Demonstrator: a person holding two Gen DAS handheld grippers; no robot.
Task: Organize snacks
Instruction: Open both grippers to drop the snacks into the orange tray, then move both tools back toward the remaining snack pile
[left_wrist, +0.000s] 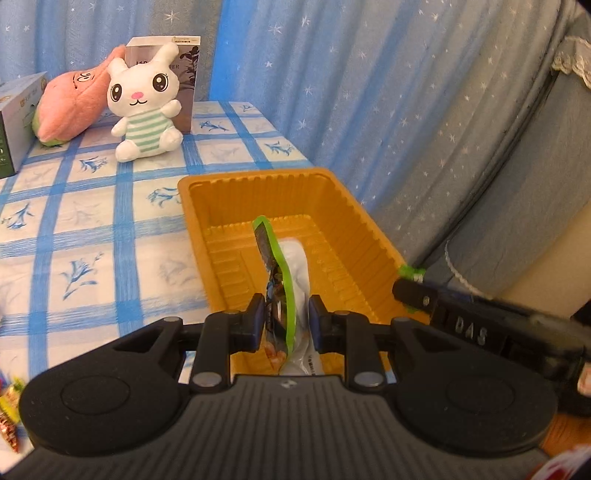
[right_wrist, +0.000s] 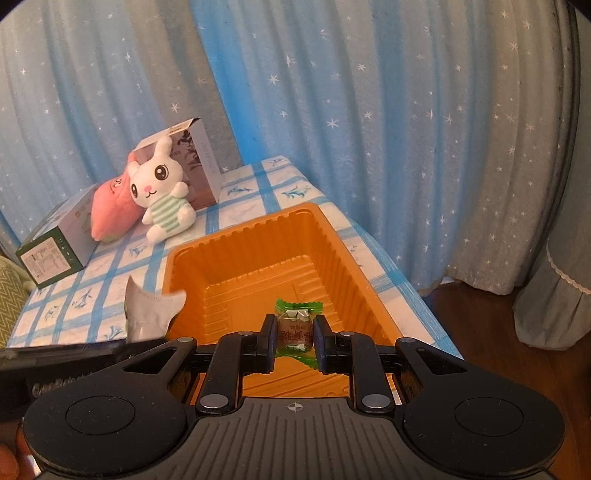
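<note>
The left gripper (left_wrist: 286, 319) pinches a flat pouch (left_wrist: 282, 280), green-edged with a dark printed face and white back, held edge-on over the orange tray (left_wrist: 221, 192) at frame centre. The right gripper (right_wrist: 294, 338) clamps a small brown candy (right_wrist: 295, 326) in a green twisted wrapper above the same tray (right_wrist: 192, 254). Only the right view shows the pouch's silvery tail at lower left; only the left view shows more snacks (left_wrist: 9, 410) at its lower left edge.
</note>
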